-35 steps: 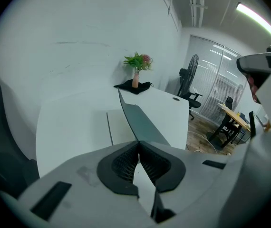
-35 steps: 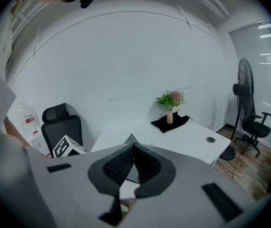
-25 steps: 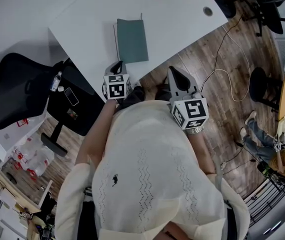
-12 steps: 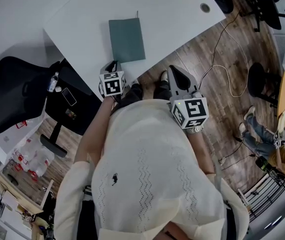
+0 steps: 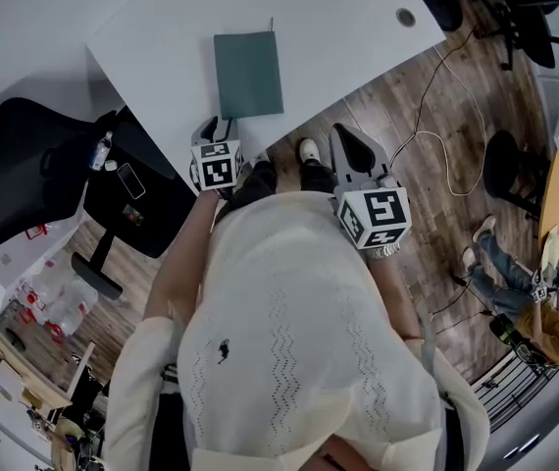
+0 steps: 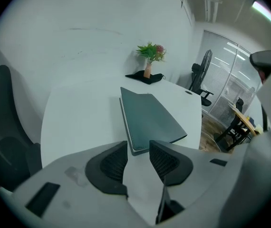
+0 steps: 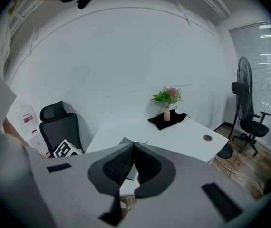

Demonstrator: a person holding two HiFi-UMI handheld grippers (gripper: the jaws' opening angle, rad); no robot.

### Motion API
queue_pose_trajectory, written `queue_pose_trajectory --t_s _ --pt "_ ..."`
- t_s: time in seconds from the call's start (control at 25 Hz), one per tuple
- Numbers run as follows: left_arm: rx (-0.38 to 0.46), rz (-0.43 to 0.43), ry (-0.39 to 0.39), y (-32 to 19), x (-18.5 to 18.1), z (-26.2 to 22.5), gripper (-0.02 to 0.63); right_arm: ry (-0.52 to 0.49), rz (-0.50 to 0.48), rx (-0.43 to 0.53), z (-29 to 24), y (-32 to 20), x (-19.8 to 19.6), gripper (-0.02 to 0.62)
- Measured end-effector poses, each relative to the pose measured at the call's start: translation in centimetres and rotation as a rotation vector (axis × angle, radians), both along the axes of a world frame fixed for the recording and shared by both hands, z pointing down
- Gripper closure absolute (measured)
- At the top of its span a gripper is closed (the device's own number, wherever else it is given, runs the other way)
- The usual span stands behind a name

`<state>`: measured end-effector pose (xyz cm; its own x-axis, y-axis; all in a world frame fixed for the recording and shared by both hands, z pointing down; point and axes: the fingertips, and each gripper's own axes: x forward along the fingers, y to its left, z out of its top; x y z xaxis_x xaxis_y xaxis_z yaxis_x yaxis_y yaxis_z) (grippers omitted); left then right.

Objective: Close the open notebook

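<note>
The notebook [image 5: 248, 74] lies closed and flat on the white table [image 5: 338, 27], dark green cover up. In the left gripper view the notebook [image 6: 150, 118] lies just beyond the fingertips. My left gripper [image 5: 219, 126] hovers at the table's near edge, close to the notebook's near left corner. This left gripper [image 6: 138, 145] has just been opening its jaws, and nothing is between them. My right gripper [image 5: 346, 137] is held off the table, over the wooden floor, to the right of the notebook. The right gripper [image 7: 133, 147] is shut on nothing.
A black office chair [image 5: 25, 175] stands left of the table. A vase of flowers [image 6: 149, 63] sits on a black cloth at the table's far end. A cable [image 5: 436, 135] runs across the floor on the right. A standing fan [image 7: 242, 99] and another chair are beyond.
The left gripper's jaws have come apart; they were together before. Both grippers have stayed about where they were, and the notebook lies still.
</note>
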<state>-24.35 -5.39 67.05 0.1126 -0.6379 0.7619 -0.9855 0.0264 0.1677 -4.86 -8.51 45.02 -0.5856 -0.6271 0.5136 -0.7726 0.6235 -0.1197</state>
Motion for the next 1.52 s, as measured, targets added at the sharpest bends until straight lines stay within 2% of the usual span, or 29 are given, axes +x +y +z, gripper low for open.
queue_pose_trajectory --t_s 0.12,0.24,0.4,0.76,1.28,1.52 --pt "0.028 -0.009 -0.001 0.4 0.4 -1.1 0.463 0.000 -0.047 -0.005 0.2 -0.1 -0.4 0.594" --pt "0.061 -0.037 -0.005 0.8 0.9 -3.0 0.559 -0.005 -0.093 -0.009 0.2 -0.2 -0.4 0.594" --pt "0.127 -0.087 -0.029 1.3 1.5 -5.9 0.585 -0.020 -0.163 -0.022 0.4 -0.4 -0.6 0.594" --pt "0.286 -0.136 -0.044 2.0 5.5 -12.6 0.594 -0.060 -0.292 -0.066 0.9 -0.5 0.3 0.594" --pt "0.437 -0.316 -0.051 6.1 9.4 -18.1 0.594 -0.073 -0.493 -0.082 1.1 1.3 1.3 0.594" --pt "0.484 -0.402 -0.086 7.6 10.3 -19.7 0.594 -0.081 -0.581 -0.064 0.7 2.0 1.6 0.594"
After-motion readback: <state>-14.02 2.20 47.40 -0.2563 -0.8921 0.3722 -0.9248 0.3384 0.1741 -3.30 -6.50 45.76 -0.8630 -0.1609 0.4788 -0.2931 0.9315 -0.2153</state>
